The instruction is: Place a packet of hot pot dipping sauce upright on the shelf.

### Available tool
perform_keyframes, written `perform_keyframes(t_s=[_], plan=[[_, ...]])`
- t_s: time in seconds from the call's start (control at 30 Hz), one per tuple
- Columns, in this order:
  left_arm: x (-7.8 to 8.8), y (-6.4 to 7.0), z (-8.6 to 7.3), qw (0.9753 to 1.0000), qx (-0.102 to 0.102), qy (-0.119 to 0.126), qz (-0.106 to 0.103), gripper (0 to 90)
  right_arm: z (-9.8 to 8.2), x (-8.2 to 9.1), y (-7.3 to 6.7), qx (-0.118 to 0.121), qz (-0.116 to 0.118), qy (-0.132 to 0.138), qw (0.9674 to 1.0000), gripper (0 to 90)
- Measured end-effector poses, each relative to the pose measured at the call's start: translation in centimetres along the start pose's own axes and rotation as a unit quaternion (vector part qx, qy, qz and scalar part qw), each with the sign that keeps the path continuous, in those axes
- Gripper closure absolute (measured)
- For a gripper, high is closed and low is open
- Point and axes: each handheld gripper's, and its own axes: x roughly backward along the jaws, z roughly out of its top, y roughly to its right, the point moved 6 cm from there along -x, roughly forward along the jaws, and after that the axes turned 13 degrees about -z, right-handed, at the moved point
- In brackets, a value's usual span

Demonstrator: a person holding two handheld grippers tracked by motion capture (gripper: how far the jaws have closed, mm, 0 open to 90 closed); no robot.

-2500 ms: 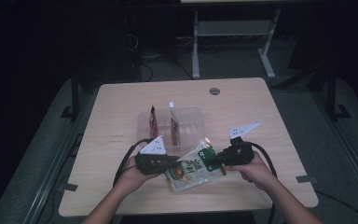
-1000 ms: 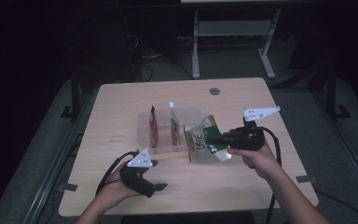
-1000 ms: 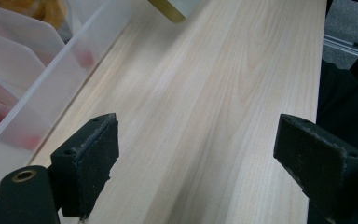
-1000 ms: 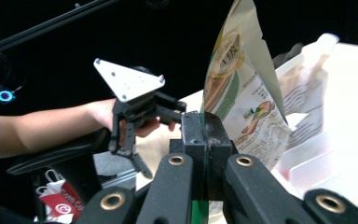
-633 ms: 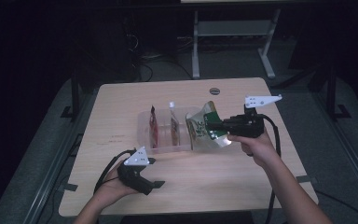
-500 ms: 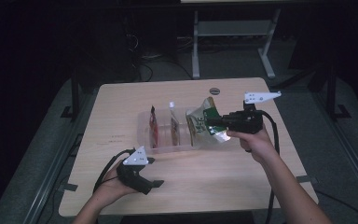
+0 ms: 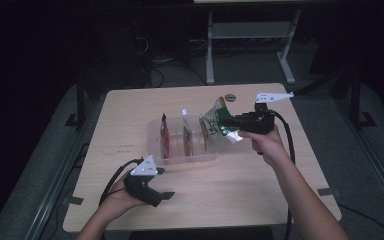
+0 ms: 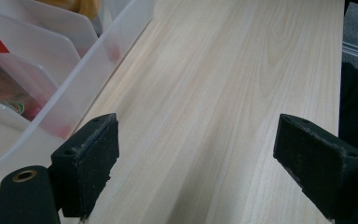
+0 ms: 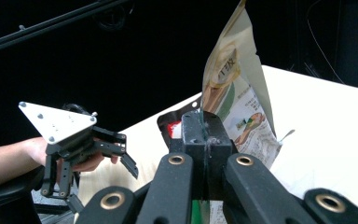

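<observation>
My right gripper (image 7: 226,121) is shut on a green and white pouch (image 7: 212,126) and holds it tilted, nearly upright, above the right end of a clear divided bin (image 7: 200,156). In the right gripper view the jaws (image 9: 204,128) pinch the pouch (image 9: 235,88) by its lower edge. A red pouch (image 7: 164,139) and a white-capped pouch (image 7: 186,136) stand in the bin's left slots. My left gripper (image 7: 163,183) rests open near the table's front left, with nothing between its pads (image 8: 93,154); the bin's wall (image 8: 88,60) is just to its left.
The light wooden table (image 7: 260,175) has bare room in front of and to the right of the bin. A round cable hole (image 7: 230,97) sits near the far edge. Dark floor, a metal stand and cables lie beyond the table.
My right gripper has carried the pouch away from the front of the table, up and over the bin's right end, tilting it more upright. The left gripper let go earlier and stays put.
</observation>
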Motion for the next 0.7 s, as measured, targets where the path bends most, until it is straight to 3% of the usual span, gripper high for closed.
perform_keyframes(t_s=[0.7], plan=[[-0.6,0.2,-0.2,0.9999,-0.003,-0.011,-0.013,13.7,-1.8,-2.8,0.1,0.005,-0.015,-0.036,0.9992,89.7]])
